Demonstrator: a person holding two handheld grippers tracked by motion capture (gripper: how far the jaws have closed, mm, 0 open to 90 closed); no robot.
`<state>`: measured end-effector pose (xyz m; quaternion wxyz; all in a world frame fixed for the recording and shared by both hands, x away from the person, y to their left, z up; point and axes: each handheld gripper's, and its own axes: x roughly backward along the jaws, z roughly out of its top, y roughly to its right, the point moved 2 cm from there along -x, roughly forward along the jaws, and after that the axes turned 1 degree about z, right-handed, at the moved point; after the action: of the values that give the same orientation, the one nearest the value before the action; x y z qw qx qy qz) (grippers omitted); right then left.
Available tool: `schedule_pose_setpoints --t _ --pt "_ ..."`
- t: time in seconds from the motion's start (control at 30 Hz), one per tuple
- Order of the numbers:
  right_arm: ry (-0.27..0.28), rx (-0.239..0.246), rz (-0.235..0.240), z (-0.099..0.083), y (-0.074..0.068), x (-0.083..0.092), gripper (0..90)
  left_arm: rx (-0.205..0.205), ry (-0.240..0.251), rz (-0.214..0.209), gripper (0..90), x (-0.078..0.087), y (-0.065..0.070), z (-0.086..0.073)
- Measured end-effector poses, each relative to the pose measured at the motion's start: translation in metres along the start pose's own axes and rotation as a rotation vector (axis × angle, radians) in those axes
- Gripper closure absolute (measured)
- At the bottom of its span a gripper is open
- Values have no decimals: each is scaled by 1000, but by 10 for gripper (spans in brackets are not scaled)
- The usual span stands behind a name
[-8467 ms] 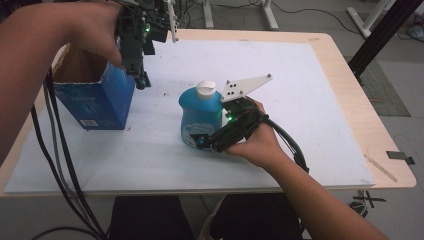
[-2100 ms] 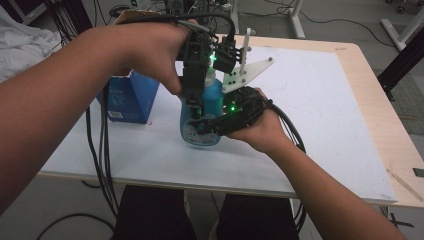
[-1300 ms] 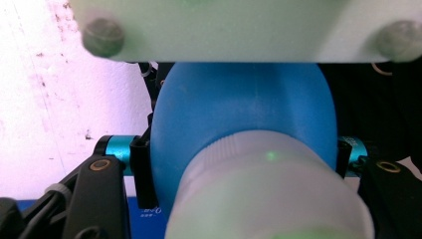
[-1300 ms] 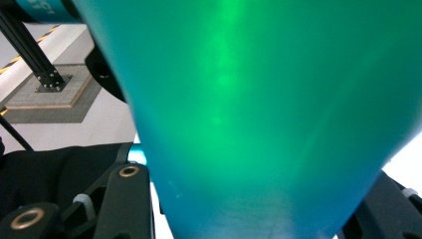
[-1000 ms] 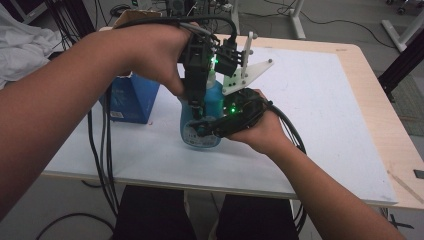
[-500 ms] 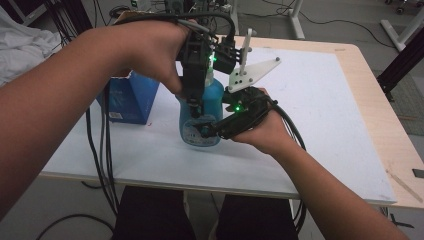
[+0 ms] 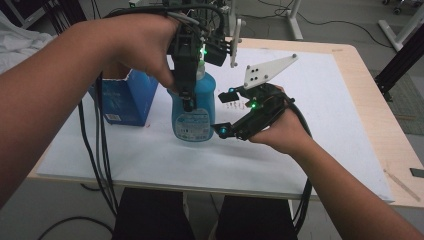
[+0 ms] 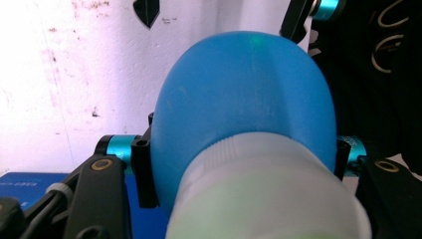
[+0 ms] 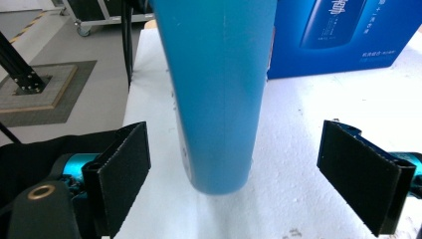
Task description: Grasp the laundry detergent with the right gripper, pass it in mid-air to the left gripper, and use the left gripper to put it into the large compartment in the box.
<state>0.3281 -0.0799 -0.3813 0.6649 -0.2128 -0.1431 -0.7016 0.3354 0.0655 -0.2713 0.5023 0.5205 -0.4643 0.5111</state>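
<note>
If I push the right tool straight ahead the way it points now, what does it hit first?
Most likely the blue bottle: it stands dead ahead between the right tool's jaws, which have just been opening and stand clear of its sides. The blue box lies farther behind.

- right gripper (image 7: 226, 111) jaws have just been opening, pads now off the blue bottle (image 7: 194, 107), bottle between them untouched
- right hand (image 7: 278, 131) backed off slightly to the right of the bottle
- much earlier: left gripper (image 7: 187, 102) sat at the blue box (image 7: 125, 97), now clamped on the bottle's top
</note>
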Motion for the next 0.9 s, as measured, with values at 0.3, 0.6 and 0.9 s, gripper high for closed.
schedule_pose_setpoints --t 0.3,0.6,0.9 --pt "-36 8 -68 2 0 16 14 22 -4 1 383 4 -4 -2" --pt "-114 28 -67 7 1 37 6 105 7 -8 382 18 -12 -9" --pt "-238 54 -77 19 5 62 7 243 22 -17 382 45 -21 -20"
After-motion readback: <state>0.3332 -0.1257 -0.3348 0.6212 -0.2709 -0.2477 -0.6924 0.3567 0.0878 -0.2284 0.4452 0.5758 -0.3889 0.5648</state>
